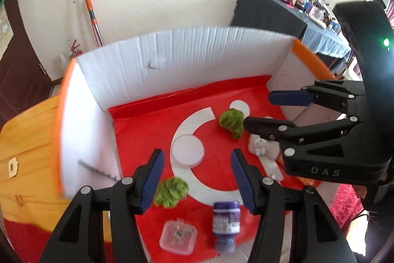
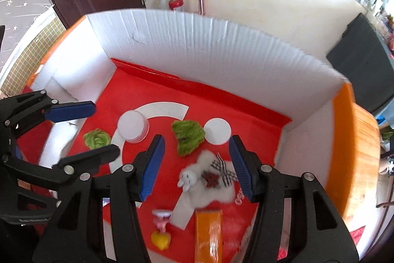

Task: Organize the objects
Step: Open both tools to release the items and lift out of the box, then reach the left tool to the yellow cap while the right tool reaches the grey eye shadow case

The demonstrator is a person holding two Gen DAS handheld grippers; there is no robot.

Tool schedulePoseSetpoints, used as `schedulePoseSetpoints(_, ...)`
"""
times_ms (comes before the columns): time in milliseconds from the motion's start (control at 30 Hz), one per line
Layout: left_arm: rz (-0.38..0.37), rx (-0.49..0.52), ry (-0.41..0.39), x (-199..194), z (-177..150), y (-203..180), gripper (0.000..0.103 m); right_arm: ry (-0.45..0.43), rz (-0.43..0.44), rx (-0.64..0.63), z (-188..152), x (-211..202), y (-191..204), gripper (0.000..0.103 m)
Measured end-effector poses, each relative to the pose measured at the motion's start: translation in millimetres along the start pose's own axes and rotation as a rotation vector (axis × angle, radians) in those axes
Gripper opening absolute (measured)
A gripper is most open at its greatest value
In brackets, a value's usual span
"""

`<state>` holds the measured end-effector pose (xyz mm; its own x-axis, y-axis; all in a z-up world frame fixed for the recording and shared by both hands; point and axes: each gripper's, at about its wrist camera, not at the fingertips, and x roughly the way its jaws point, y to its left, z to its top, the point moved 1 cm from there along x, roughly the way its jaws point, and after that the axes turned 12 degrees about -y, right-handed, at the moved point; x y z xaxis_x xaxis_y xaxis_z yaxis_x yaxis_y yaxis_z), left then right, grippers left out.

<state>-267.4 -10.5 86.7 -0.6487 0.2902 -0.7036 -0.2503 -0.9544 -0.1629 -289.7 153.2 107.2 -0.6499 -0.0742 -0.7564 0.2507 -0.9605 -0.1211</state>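
While both grippers, left and right, are hanging parted and empty over the box | I am judging drop-off done; bottle and bunny lying inside | next: fetching another item.

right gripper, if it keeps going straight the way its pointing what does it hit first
Most likely the white plush bunny, which lies between the open fingers of the right gripper in its own view. Nothing shows in the way, though depth is hard to judge.
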Motion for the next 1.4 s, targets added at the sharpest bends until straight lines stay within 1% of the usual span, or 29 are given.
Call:
schedulePoseSetpoints(100, 0.006, -0.021, -0.036, -19.2, -1.3, -5.6, 0.062, -0.031, -0.009, 0.007, -0.5, -18.6, 2.8, 0.053)
schedulePoseSetpoints(133, 0.004, -0.027, -0.046, -25.9, -3.0, -5.4, 0.062, -0.043, -0.013, 0.009, -4.2, -30.3, 9.2, 0.053)
schedulePoseSetpoints(167, 0.002, -0.032, -0.056, -24.4, 0.2, -12.0, 0.062, -0.057, -0.018, 0.008, -8.5, -42.6, 15.3, 0.054)
schedulePoseSetpoints(233, -0.003, -0.038, -0.081, -37.0, -5.3, -16.0, 0.063, -0.081, -0.026, 0.006, -18.8, -42.4, 8.2, 0.061)
schedulePoseSetpoints(300, -0.004, -0.043, -0.106, -41.6, -5.3, -25.2, 0.068, -0.109, -0.037, 0.004, -27.7, -54.8, 2.1, 0.061)
schedulePoseSetpoints(367, -0.002, -0.045, -0.135, -49.9, -9.0, -28.6, 0.068, -0.138, -0.049, 0.005, -34.7, -72.5, 7.1, 0.062)
schedulePoseSetpoints(400, -0.002, -0.045, -0.147, -56.1, -10.3, -30.6, 0.069, -0.147, -0.053, 0.007, -32.8, -70.3, 13.3, 0.063)
schedulePoseSetpoints(467, -0.001, -0.047, -0.170, -65.2, -14.2, -33.6, 0.071, -0.172, -0.068, 0.009, -40.8, -86.5, 15.7, 0.066)
schedulePoseSetpoints(567, 0.001, -0.051, -0.210, -81.9, -22.6, -36.3, 0.074, -0.211, -0.079, 0.007, -48.2, -105.4, 20.4, 0.068)
schedulePoseSetpoints(667, -0.003, -0.054, -0.234, -97.0, -32.6, -38.4, 0.075, -0.242, -0.089, -0.015, -60.9, -125.3, 25.6, 0.070)
schedulePoseSetpoints(767, -0.006, -0.062, -0.257, -108.8, -44.0, -41.0, 0.077, -0.281, -0.098, -0.023, -74.9, -142.0, 32.8, 0.072)
schedulePoseSetpoints(867, -0.002, -0.065, -0.274, -114.5, -56.5, -44.6, 0.078, -0.315, -0.100, -0.018, -90.3, -159.7, 38.4, 0.075)
schedulePoseSetpoints(900, 0.000, -0.066, -0.275, -115.1, -60.7, -45.8, 0.078, -0.324, -0.098, -0.017, -95.5, -164.7, 39.5, 0.078)
schedulePoseSetpoints(933, 0.002, -0.069, -0.274, -115.8, -65.3, -47.1, 0.078, -0.333, -0.098, -0.013, -103.2, -168.6, 41.4, 0.079)
schedulePoseSetpoints(1067, 0.012, -0.070, -0.281, -117.7, -84.0, -53.8, 0.082, -0.343, -0.089, 0.005, -127.2, -169.5, 46.5, 0.079)
schedulePoseSetpoints(1233, 0.055, -0.077, -0.290, -111.3, -109.3, -59.6, 0.085, -0.331, -0.072, 0.070, -155.6, -151.8, 45.9, 0.079)
schedulePoseSetpoints(1400, 0.069, -0.106, -0.244, -95.7, -130.9, -55.4, 0.086, -0.316, -0.048, 0.114, -174.3, -130.0, 45.2, 0.079)
